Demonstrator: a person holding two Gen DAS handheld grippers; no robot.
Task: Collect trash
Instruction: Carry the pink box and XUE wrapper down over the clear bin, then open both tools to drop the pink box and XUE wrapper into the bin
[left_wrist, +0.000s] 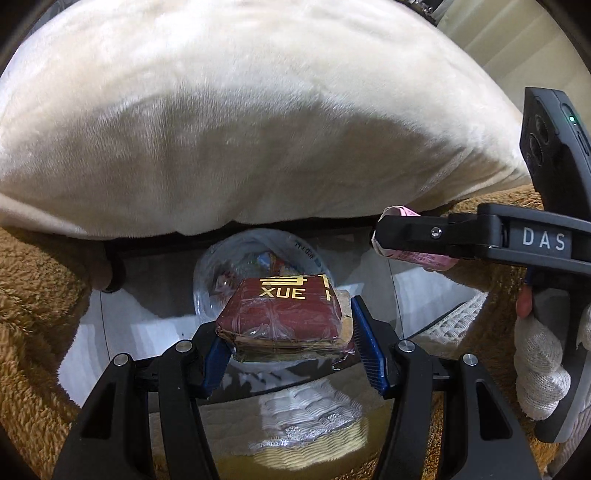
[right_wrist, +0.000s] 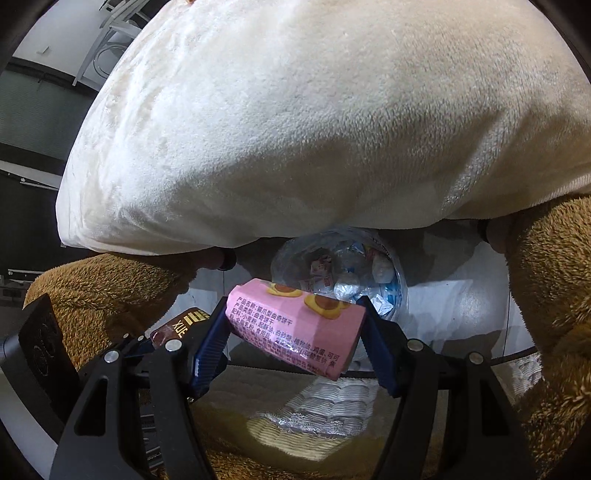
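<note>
**Trash clamped in both grippers, above a bagged bin**

Trash held in each gripper, under a large cream plush cushion (left_wrist: 240, 122) filling the upper half of both views. Brown shaggy fabric (left_wrist: 33, 302) to either side, apparently part of the same soft mass; what it belongs to cannot be told. Below, a white glossy surface (left_wrist: 122, 332) with a textured cloth (left_wrist: 306, 413) near the bottom edge.

Between those, a round bin lined with a clear plastic bag (right_wrist: 391, 295), already holding crumpled wrappers; contents too jumbled to name singly. In the left wrist view, mostly hidden behind the held pack.

Left gripper (left_wrist: 288, 332): blue pads pressed against both sides of a dark red pack (left_wrist: 284, 314) lettered "XUE", wrapped in wrinkled clear film, squashed at its lower edge.

Right gripper (right_wrist: 295, 332): fingers clenched on a pink snack box (right_wrist: 295, 328) with printed text and yellow-orange shapes, tilted, lower right corner dipping beneath the pads. In the left wrist view, only pink ends protruding past the closed fingers. White-gloved hand (left_wrist: 539, 369) on that handle, cut off at the frame edge.
</note>
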